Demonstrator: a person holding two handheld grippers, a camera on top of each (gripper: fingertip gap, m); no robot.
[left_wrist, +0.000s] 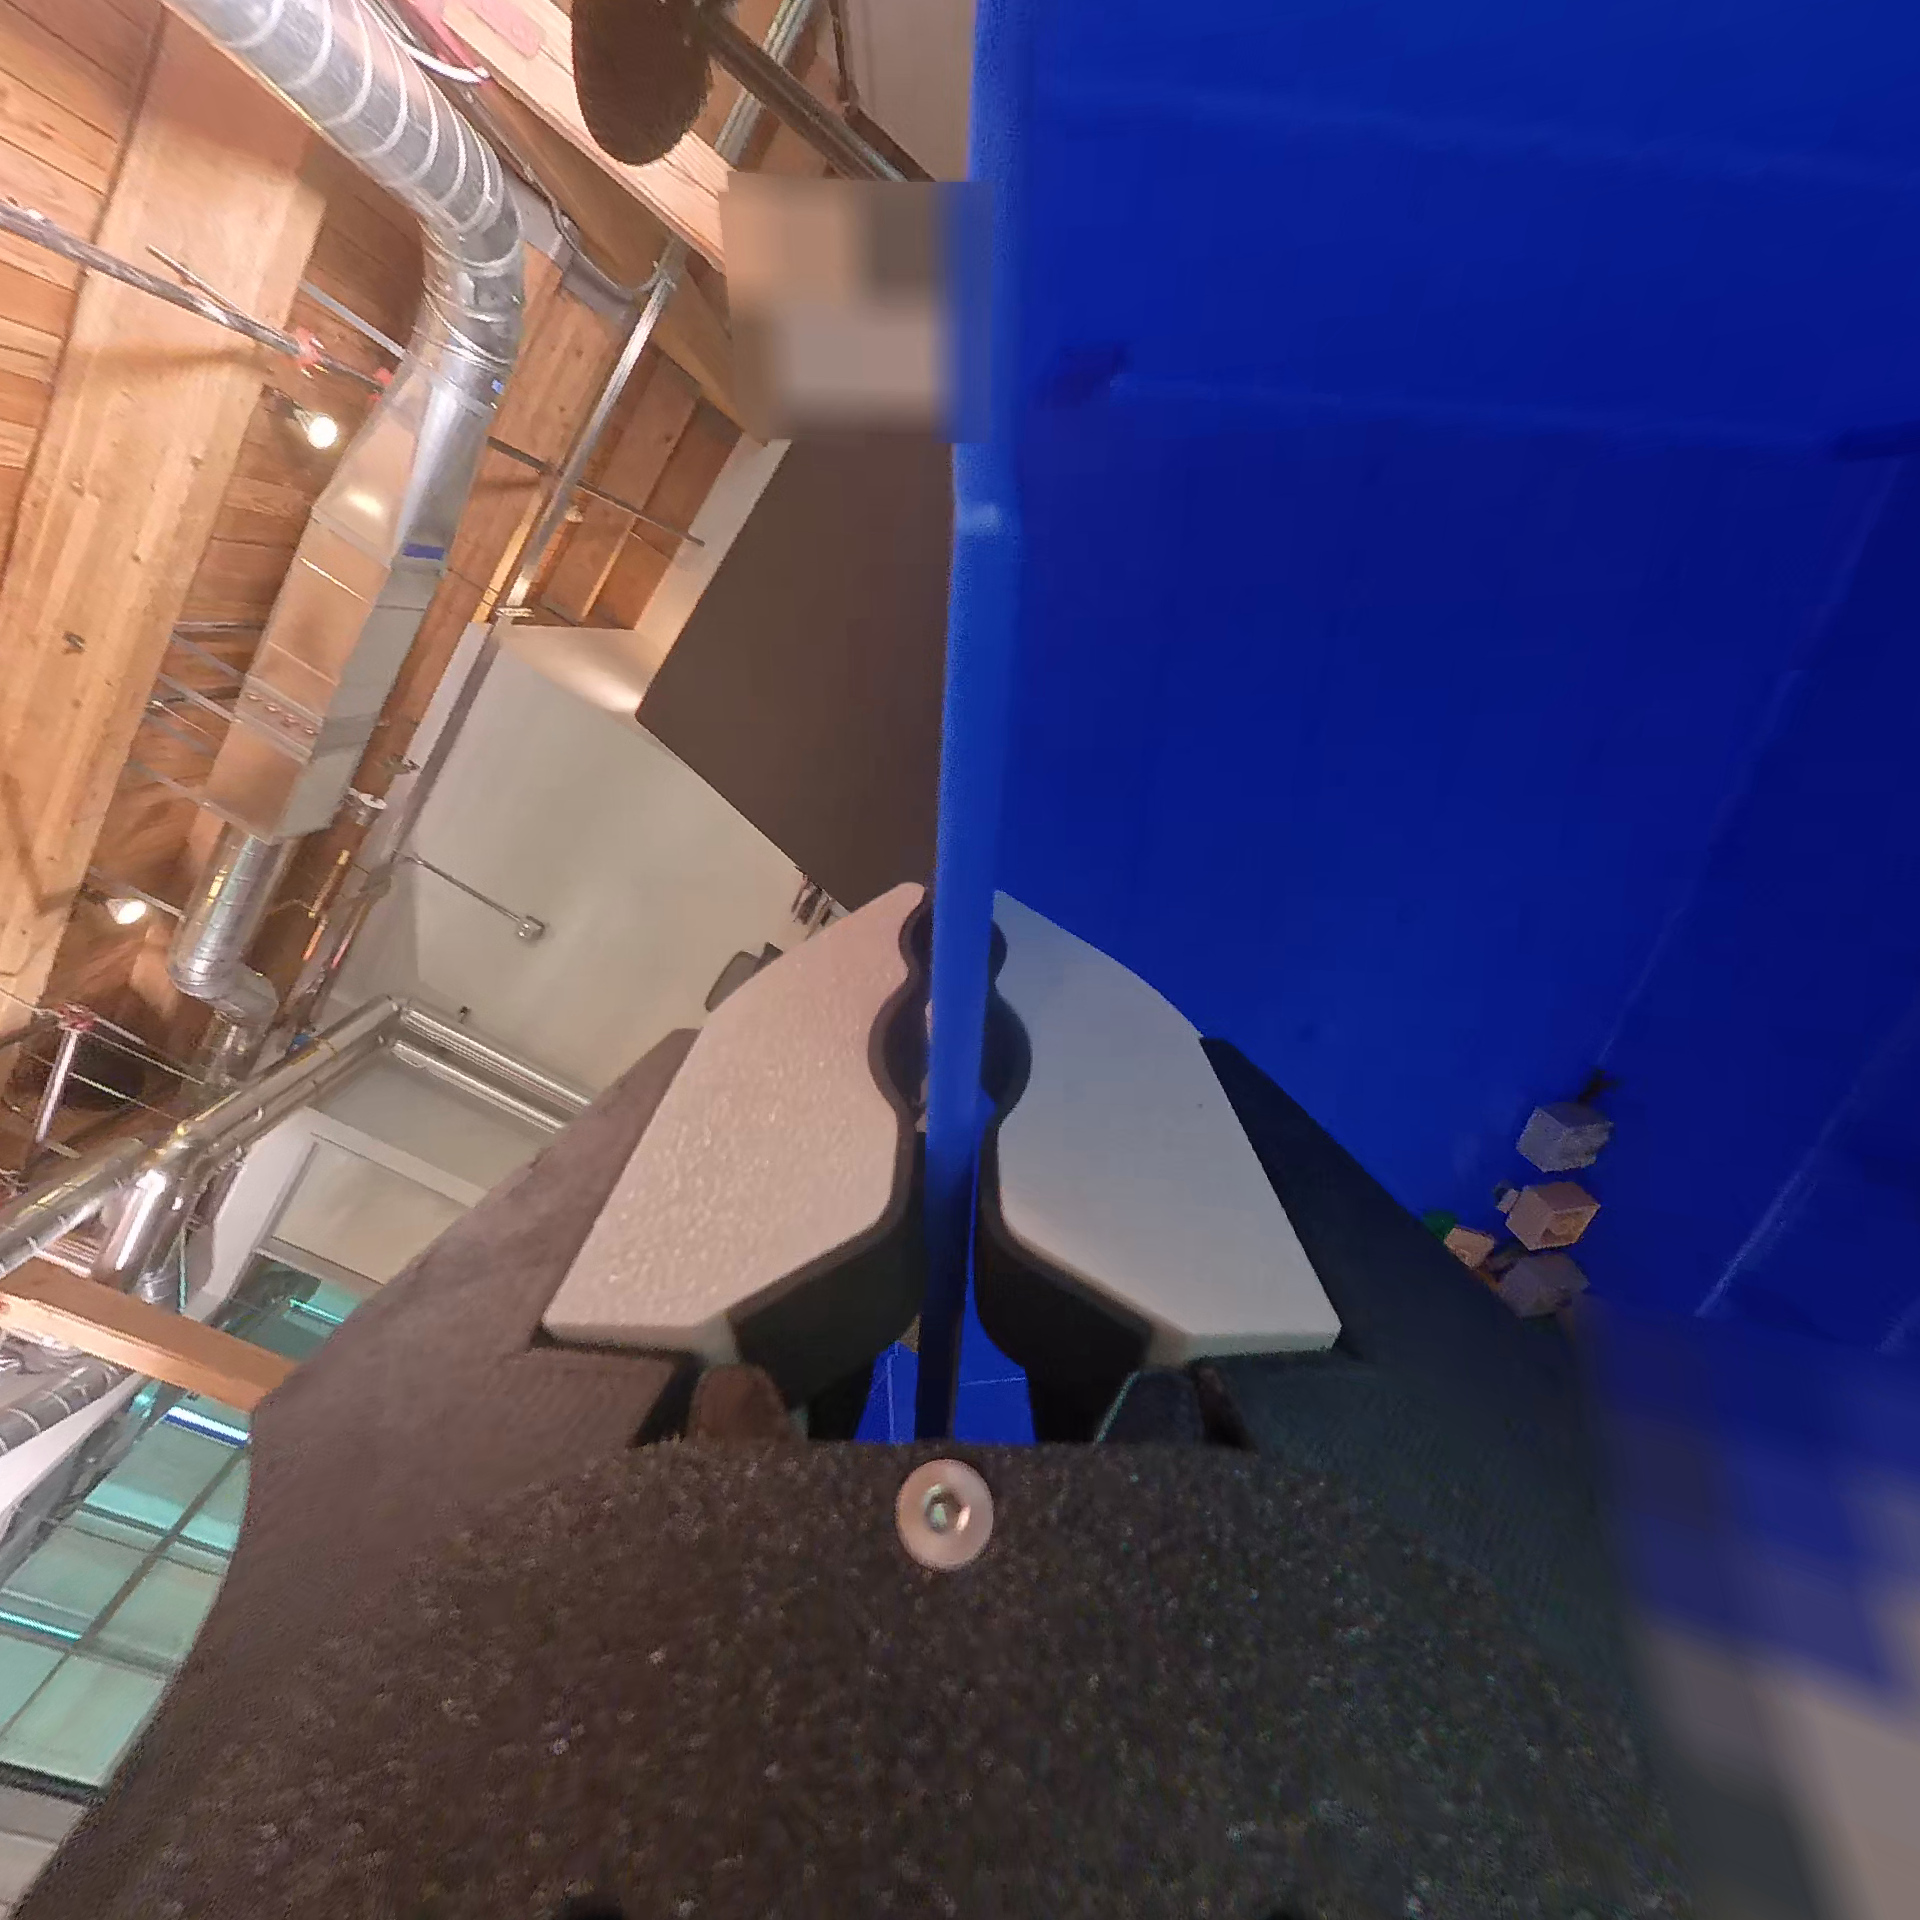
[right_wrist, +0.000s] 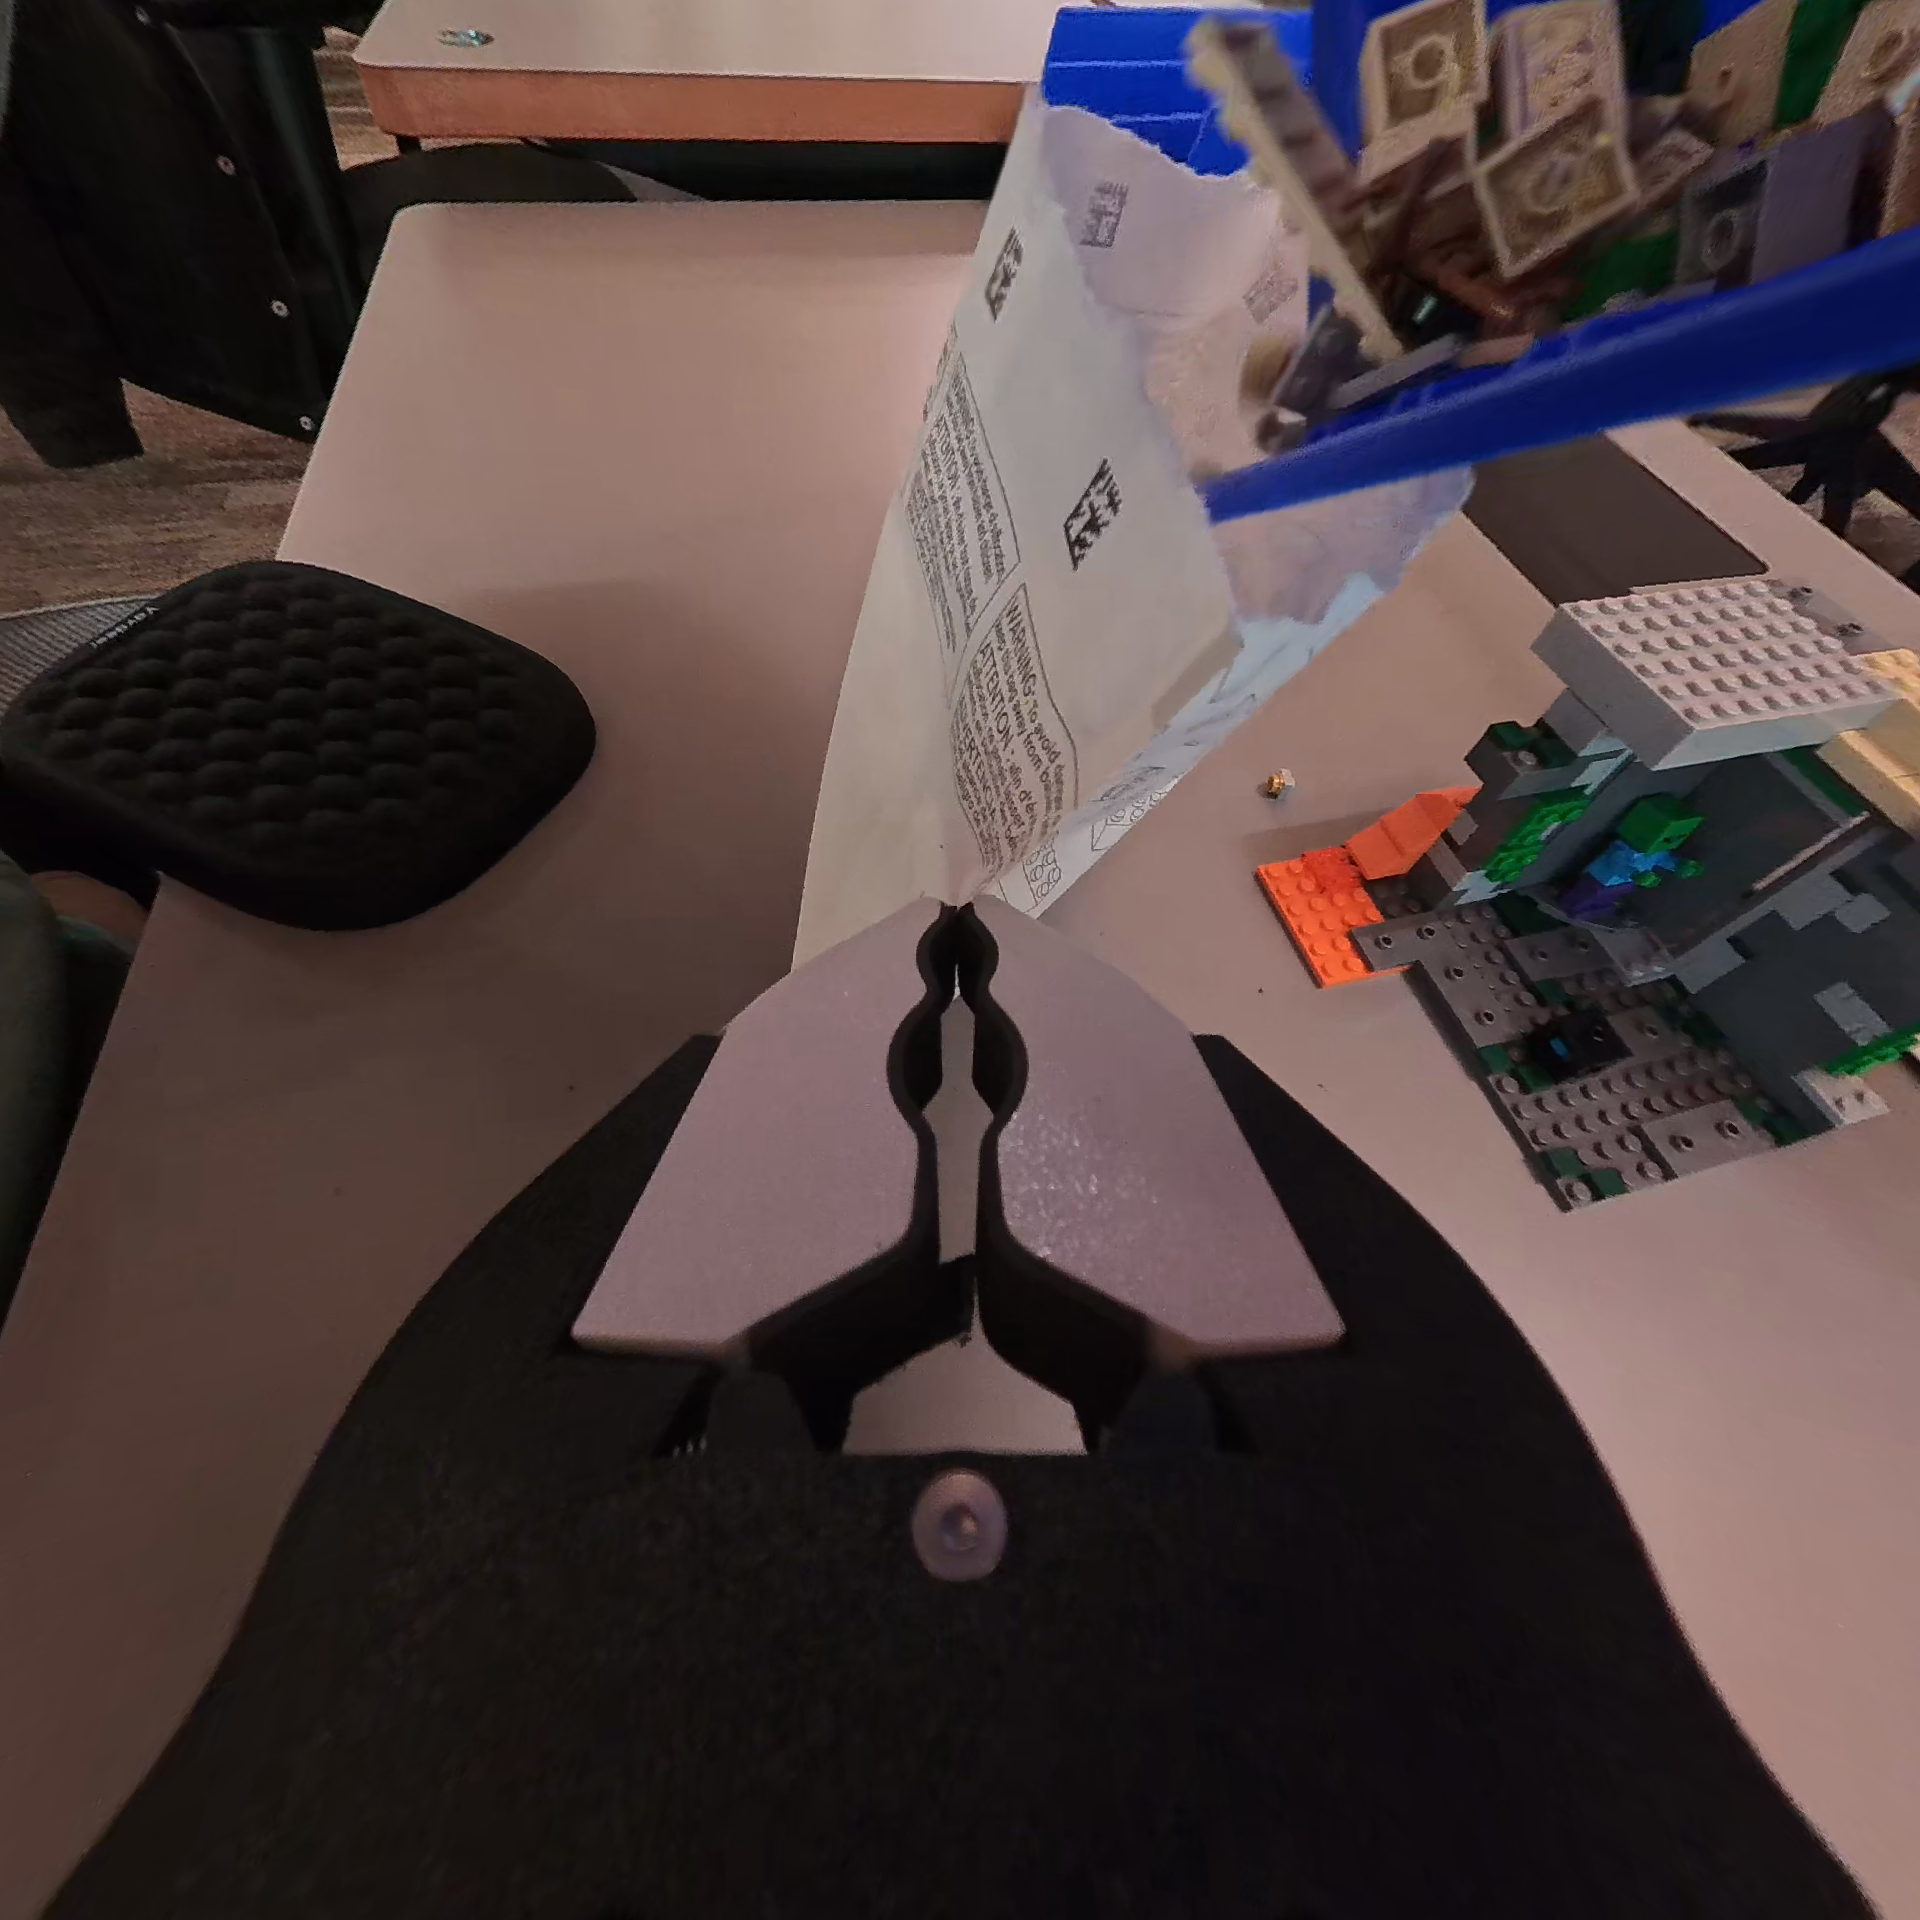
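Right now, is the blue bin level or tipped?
Tipped. In the right wrist view the blue bin hangs slanted over the torn-open paper bag, with the toy bricks heaped at its rim.

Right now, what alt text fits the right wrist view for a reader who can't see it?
The right tool, shut, pinches a corner of a printed white bag held up over a table. A tilted blue bin of toy bricks reaches the bag's torn mouth; a brick model stands to the right.

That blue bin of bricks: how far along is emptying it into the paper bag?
Left fingers clamp the blue bin wall, tilted. Right gripper pinches the white paper bag open below. Bricks crowd the bin's lip; a few cling inside. Most remains.
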